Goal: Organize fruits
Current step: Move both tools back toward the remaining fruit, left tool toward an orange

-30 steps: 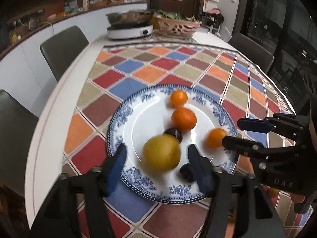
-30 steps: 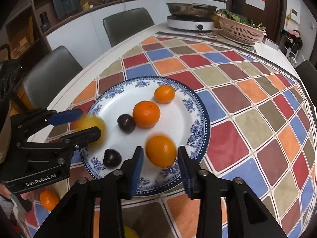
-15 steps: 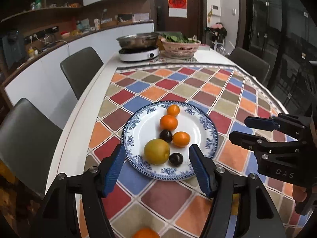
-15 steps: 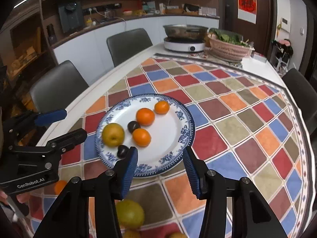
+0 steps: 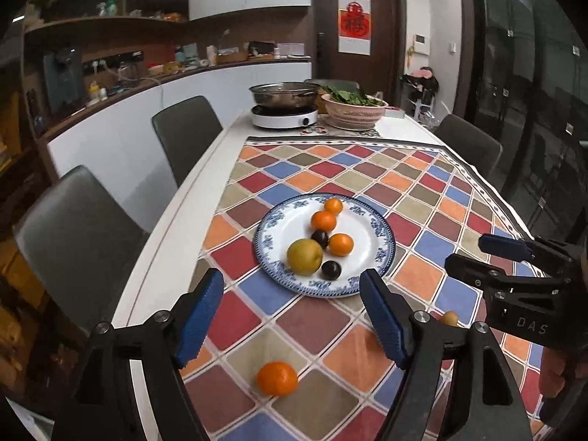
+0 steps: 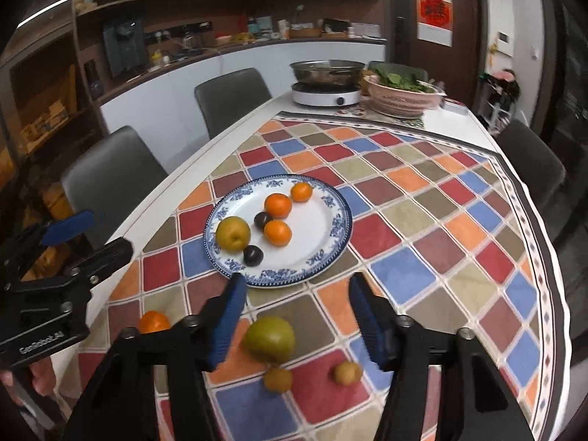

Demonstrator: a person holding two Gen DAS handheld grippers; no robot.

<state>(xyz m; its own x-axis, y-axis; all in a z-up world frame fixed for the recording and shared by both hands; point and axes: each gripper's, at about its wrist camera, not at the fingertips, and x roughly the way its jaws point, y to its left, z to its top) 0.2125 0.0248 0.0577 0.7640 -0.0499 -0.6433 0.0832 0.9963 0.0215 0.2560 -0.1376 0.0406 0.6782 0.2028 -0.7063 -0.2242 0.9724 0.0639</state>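
The plate (image 6: 332, 233) holds 6 fruits on the far side; 4 more lie loose on the cloth (image 6: 422, 213) nearer. The green pear (image 6: 270, 339) sits just ahead between the right tongs' (image 6: 294, 316) spread, empty fingers. The orange (image 5: 276, 378) lies centred before the left tongs (image 5: 290, 316), likewise released.

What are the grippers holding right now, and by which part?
Nothing. The left gripper and right gripper are both open and empty, above the tablecloth short of the plate.
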